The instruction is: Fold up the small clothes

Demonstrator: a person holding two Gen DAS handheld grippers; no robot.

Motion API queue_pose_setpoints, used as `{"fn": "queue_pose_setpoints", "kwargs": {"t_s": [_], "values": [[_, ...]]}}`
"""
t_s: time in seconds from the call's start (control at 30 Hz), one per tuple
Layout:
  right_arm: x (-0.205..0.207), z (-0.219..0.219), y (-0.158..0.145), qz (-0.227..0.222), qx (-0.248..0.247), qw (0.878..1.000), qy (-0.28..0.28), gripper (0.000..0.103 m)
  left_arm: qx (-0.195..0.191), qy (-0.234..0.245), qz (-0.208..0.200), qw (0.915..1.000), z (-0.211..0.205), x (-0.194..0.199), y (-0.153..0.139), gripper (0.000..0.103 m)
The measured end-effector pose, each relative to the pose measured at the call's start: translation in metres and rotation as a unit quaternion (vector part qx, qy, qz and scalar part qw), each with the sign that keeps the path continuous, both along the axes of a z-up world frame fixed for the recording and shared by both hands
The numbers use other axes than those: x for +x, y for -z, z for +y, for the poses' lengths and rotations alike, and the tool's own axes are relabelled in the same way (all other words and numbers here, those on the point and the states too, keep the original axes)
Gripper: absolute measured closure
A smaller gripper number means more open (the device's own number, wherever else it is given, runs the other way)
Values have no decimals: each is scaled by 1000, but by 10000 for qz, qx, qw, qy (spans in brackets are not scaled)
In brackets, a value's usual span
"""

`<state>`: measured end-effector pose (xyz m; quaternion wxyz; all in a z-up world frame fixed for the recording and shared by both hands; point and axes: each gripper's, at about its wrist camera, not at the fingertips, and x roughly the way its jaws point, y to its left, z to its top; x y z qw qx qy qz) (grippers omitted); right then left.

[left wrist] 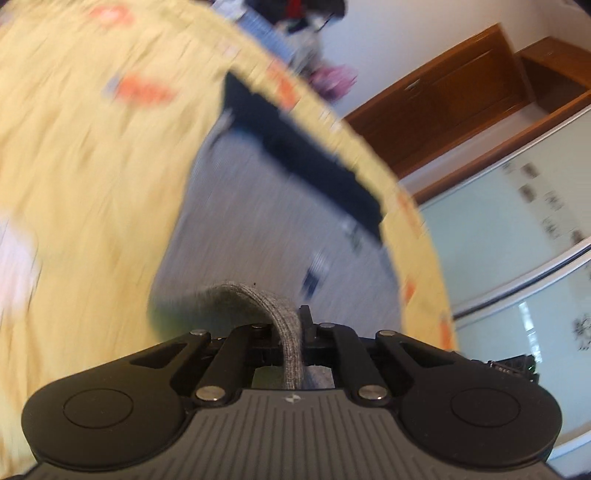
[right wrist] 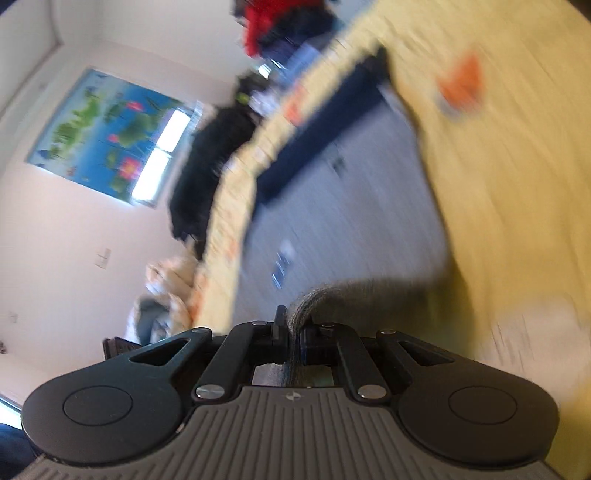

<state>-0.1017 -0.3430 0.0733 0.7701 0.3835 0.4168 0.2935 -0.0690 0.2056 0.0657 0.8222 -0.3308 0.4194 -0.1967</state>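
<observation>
A small grey garment (left wrist: 266, 206) with a dark navy band (left wrist: 306, 158) along its far edge lies on a yellow patterned cover (left wrist: 92, 155). My left gripper (left wrist: 295, 325) is shut on a fold of the grey garment's near edge, which bunches up between the jaws. In the right wrist view the same grey garment (right wrist: 340, 206) stretches away, its navy band (right wrist: 325, 136) at the far side. My right gripper (right wrist: 293, 325) is shut on a pinched ridge of that near edge. Both views are motion-blurred and tilted.
The yellow cover (right wrist: 517, 184) has orange motifs. Piles of other clothes (left wrist: 317, 44) lie beyond it, red and dark ones (right wrist: 280, 33) among them. A wooden cabinet (left wrist: 461, 96) and glass panels (left wrist: 517, 236) stand to the right; a poster (right wrist: 107, 136) hangs on the wall.
</observation>
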Motion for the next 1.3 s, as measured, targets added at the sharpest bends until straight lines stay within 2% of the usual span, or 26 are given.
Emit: {"fn": "queue_pose_setpoints", "kwargs": {"t_s": [0.13,0.23,0.3,0.43,0.6,0.73,0.8,0.83,0.87,0.9,0.93,0.97,1.0,1.03,1.1,1.2,1.3], "values": [[60,-1,-24,-510,330,9979,210,88,45,-50,-531,9986,-3,60,-31,98],[108,-7,-31,-699,562,9951,424,88,94,-101,-735,9972,-8,109,-45,98],[139,-14,-30,-692,711,9933,594,88,154,-149,-788,9967,-13,144,-51,98],[203,-23,-12,-383,966,9895,1005,88,334,-316,-805,9957,-21,212,-54,98],[276,-32,17,-28,1005,9832,1521,88,640,-564,-721,9937,-28,282,-35,98],[320,-30,48,329,972,9781,1808,88,856,-717,-449,9927,-33,322,-8,98],[335,-25,62,497,910,9777,1825,83,952,-803,-179,9920,-33,339,6,97],[339,-23,67,576,846,9758,1930,70,947,-890,-131,9914,-33,343,10,96],[342,-23,71,659,841,9723,2079,43,891,-968,-103,9912,-29,346,11,92],[344,-23,74,666,975,9675,2237,31,757,-1049,-120,9915,-25,347,10,88],[343,-23,75,554,1169,9629,2368,19,555,-1185,-258,9911,-18,346,7,74],[340,-23,71,410,1244,9593,2501,14,421,-1342,-500,9888,-12,341,0,47],[337,-22,66,267,1221,9581,2578,12,403,-1546,-762,9842,-6,334,-9,29],[335,-20,61,175,1124,9598,2565,12,484,-1797,-961,9778,-1,327,-17,5],[328,-15,54,102,846,9663,2429,12,668,-2161,-1171,9670,9,309,-28,3],[299,-7,45,-14,490,9772,2065,13,687,-2187,-947,9687,16,273,-25,3],[245,-4,37,-160,-16,9844,1751,13,632,-2081,-713,9735,12,218,-4,3]]}}
